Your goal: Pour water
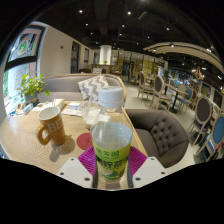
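- Gripper view: the gripper (112, 168) points forward over a round wooden table (22, 140), its two fingers coming up from below with their magenta pads (88, 160) turned inward.
- A clear plastic bottle (111, 135) stands upright between the fingers. It has a white cap (110, 96) and a green label (112, 160) around its lower part, and clear liquid fills it to the shoulder.
- Both pads sit against the sides of the bottle at the label's height, with no gap showing at either side, so the fingers are clamped on it.
- Whether the bottle's base rests on the table or hangs above it cannot be told, as the base is hidden low between the fingers.
- Ahead of the fingers and to their left, a tan mug (51, 126) stands on the table with its handle turned toward the left, well apart from the bottle.
- Just beyond the bottle and a little left of it is a clear glass (91, 108), partly hidden by the bottle's shoulder.
- To the right of the fingers, past the table's edge, is a grey armchair (163, 133).
- Far beyond on the left a green plant (31, 87) stands by a window; further back is a café room with more chairs and tables, with ceiling lights above.
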A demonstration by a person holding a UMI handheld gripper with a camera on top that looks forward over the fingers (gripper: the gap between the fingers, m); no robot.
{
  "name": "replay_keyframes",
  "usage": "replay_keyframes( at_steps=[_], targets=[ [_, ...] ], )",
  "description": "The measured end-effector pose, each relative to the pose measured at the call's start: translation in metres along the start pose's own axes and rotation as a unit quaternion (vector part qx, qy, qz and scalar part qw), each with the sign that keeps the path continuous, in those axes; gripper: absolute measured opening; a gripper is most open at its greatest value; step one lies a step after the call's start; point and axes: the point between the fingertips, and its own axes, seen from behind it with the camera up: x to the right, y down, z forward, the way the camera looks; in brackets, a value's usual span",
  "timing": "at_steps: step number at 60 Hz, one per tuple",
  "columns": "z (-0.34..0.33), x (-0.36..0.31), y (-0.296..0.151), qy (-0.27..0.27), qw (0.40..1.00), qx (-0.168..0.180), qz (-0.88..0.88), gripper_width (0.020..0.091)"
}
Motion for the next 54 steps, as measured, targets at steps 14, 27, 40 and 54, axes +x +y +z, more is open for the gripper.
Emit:
replay_keyframes(
  at_steps=[14,27,40,54],
  targets=[
    [-0.001,0.012,-0.063,0.091,0.990,0.009,-0.111,0.0391],
    [0.011,-0.004,-0.126,0.193,0.919,0.003,-0.343,0.0391],
    [0.028,-0.046,-0.156,0.241,0.784,0.002,-0.572,0.0390],
    [0.042,-0.061,-0.151,0.257,0.647,-0.039,-0.716,0.0391]
  ],
)
